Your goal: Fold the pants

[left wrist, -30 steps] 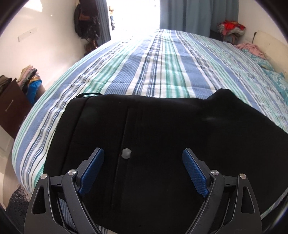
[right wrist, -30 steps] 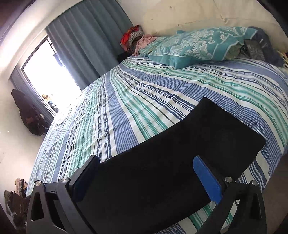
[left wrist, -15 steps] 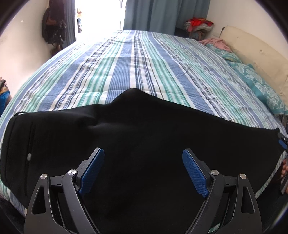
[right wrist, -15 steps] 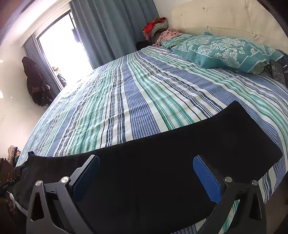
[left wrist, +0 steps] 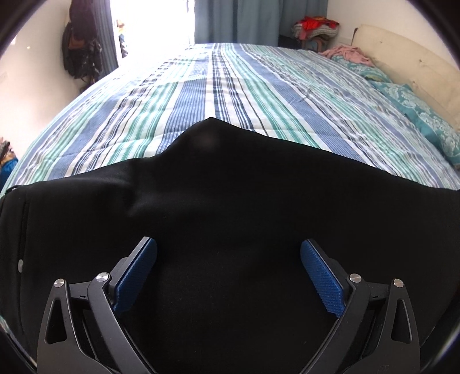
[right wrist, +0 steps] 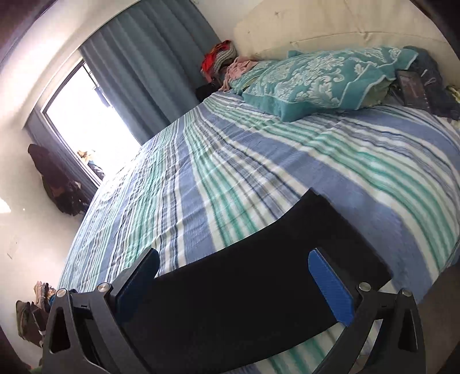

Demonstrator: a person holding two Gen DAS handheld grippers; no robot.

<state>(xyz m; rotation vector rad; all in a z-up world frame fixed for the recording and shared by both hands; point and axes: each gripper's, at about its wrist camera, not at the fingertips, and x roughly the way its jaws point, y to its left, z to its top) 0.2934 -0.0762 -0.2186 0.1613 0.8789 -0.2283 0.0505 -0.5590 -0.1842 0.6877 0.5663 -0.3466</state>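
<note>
Black pants (left wrist: 230, 207) lie flat along the near edge of the striped bed (left wrist: 230, 95), waistband with a small button at the left, crotch point peaking toward the bed's middle. My left gripper (left wrist: 228, 276) is open and empty above the pants' middle part. In the right wrist view the leg end of the pants (right wrist: 258, 282) lies across the bed's near corner. My right gripper (right wrist: 234, 284) is open and empty just above that leg end.
Teal patterned pillows (right wrist: 325, 80) and a cream headboard (right wrist: 330, 28) are at the right end of the bed. Clothes piles (left wrist: 313, 27) sit by the curtain (right wrist: 149, 72). Dark bags (left wrist: 80, 54) hang by the bright window.
My left gripper swung right from the waistband to the pants' middle. My right gripper turned toward the leg end and tilted. Both stayed open; the pants have not moved.
</note>
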